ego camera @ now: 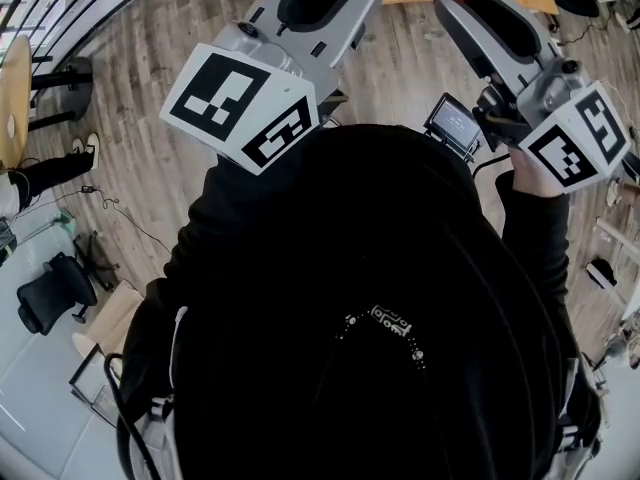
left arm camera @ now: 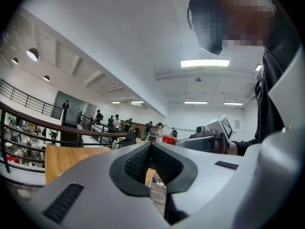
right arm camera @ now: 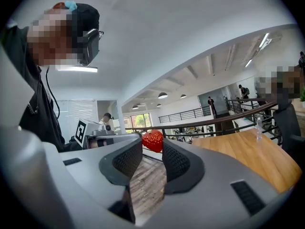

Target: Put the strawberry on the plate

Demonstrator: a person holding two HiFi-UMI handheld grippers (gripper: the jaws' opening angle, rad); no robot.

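While half-apart, right fingers (right arm camera: 177, 165) on strawberry (right arm camera: 153, 140).

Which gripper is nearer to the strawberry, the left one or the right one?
Right. The right gripper holds the strawberry between its jaw tips. The left gripper is off to its side, jaws together on nothing, not touching the fruit.

strawberry (right arm camera: 152, 141): glossy red, pitted skin | left hand-held gripper (left arm camera: 150, 143), right hand-held gripper (right arm camera: 152, 138): matt grey plastic shells, black dimpled pads (right arm camera: 127, 160) | tabletop (right arm camera: 248, 151): smooth pale wood | floor (ego camera: 400, 68): grained wood planks | person's top (ego camera: 370, 298): matt black cloth
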